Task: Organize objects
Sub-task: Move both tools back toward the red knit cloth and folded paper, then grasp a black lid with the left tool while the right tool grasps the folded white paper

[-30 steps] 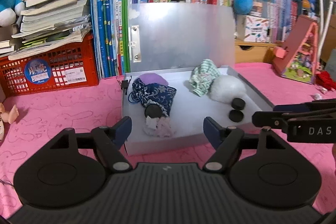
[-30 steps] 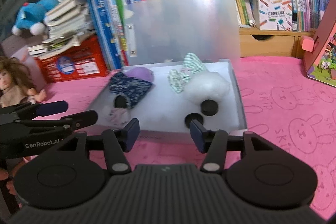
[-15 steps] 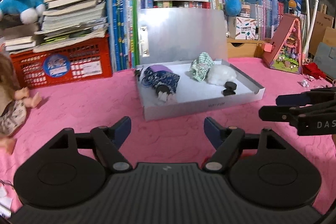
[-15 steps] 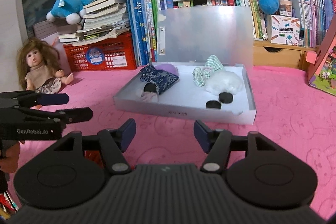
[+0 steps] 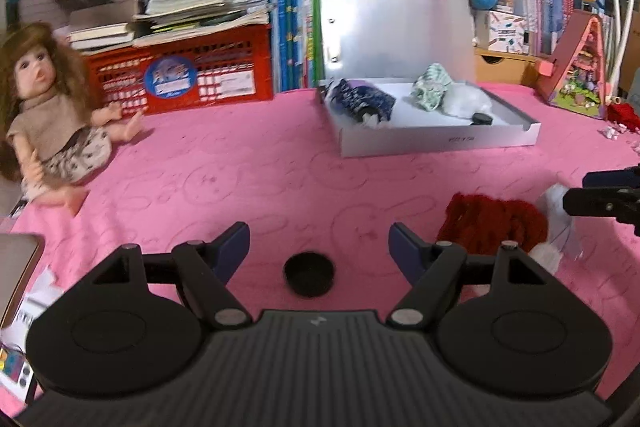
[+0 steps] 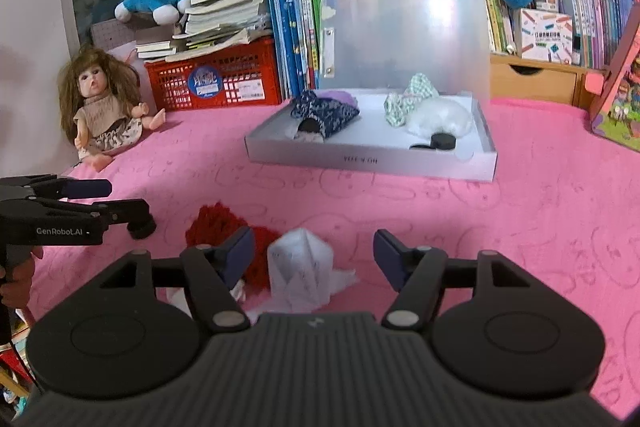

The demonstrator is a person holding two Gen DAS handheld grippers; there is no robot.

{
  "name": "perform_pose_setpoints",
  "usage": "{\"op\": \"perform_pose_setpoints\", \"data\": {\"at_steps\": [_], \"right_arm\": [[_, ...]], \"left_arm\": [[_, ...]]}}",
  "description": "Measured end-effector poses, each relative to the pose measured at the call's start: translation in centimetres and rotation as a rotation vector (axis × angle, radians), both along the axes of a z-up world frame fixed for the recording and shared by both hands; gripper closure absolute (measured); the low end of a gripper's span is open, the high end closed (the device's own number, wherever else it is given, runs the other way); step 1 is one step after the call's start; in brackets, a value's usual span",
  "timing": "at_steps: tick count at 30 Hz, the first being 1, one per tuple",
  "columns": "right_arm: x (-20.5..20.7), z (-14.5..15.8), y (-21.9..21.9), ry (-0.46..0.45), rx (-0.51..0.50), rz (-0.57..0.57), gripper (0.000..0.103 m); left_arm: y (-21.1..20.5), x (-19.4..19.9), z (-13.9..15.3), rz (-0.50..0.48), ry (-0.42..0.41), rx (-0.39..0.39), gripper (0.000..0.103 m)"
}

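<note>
Between my left gripper's (image 5: 319, 242) spread jaws, touching neither, a small round black cap (image 5: 308, 274) lies flat on the pink, rabbit-embossed surface (image 5: 240, 179). Just right of it sits a fuzzy red yarn-like bundle (image 5: 491, 223) with a crumpled translucent white wrapper (image 6: 300, 273) against it. My right gripper (image 6: 314, 253) tilts down over that wrapper; its jaws have just been opening and stand released, the wrapper between them and unpressed. The wrapper's peak points up; I cannot tell its long axis. Farther back, a shallow rectangular silver box (image 6: 370, 161) with its frosted lid (image 6: 408, 43) upright holds a dark patterned cloth pouch (image 6: 324, 113), a green checked cloth (image 6: 408, 99), white fluff (image 6: 440, 117) and black discs (image 6: 442, 141). A long-haired doll (image 6: 100, 111) sits at left.
</note>
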State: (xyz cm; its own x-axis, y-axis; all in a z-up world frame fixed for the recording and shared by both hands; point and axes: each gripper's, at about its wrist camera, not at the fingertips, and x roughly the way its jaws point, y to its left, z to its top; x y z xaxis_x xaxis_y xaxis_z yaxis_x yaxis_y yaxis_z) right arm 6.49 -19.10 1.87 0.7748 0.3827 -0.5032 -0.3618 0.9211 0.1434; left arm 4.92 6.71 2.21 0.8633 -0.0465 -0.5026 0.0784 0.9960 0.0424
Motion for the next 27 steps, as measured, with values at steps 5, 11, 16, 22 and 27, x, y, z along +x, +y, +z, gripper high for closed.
{"op": "perform_pose_setpoints", "data": {"at_steps": [5, 11, 16, 22, 27], "right_arm": [[-0.2, -1.0, 0.3, 0.011, -0.012, -0.011, 0.025], [-0.4, -1.9, 1.2, 0.010, -0.060, -0.011, 0.025], [-0.3, -2.3, 1.5, 0.015, -0.068, -0.010, 0.025], [-0.1, -2.6, 1.5, 0.025, -0.068, -0.019, 0.025], [-0.2, -2.7, 1.7, 0.018, -0.083, -0.013, 0.025]], "left_arm": [[0.4, -0.6, -1.0, 0.020, 0.004, 0.004, 0.023], [0.7, -0.2, -1.7, 0.052, 0.019, -0.016, 0.023], [0.9, 0.2, -2.1, 0.062, 0.034, -0.038, 0.024], [0.9, 0.5, -2.4, 0.057, 0.040, -0.044, 0.029], [0.8, 0.7, -2.5, 0.054, 0.043, -0.043, 0.033]]}}
